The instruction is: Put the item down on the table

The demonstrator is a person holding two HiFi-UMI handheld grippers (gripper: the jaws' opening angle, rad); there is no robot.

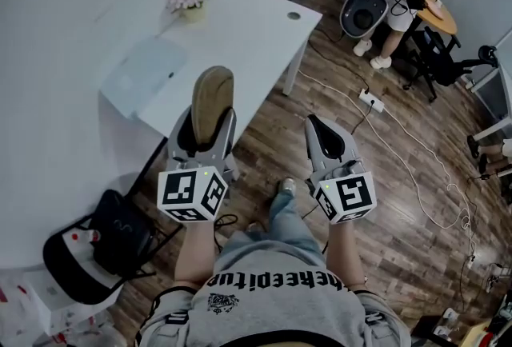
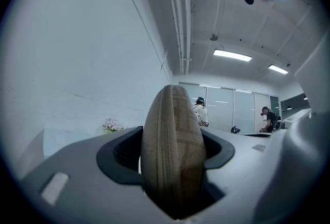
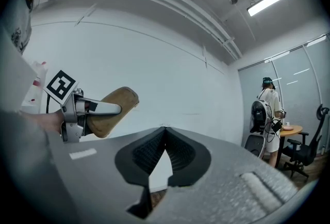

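Left gripper clamps tan case, long axis along jaws

Pouch in L claw, R claw alongside; flowers on tbl.

Your left tongs and right tongs have smooth, matt grey plastic shells. The pads inside them are black, rubbery-looking and finely ribbed. The pouch clamped in your left tongs is tan cloth, matt and slightly napped, with a stitched zip seam running along its edge. The worktop is smooth, matt white, and the floor is wood-grain plank with a faint sheen.
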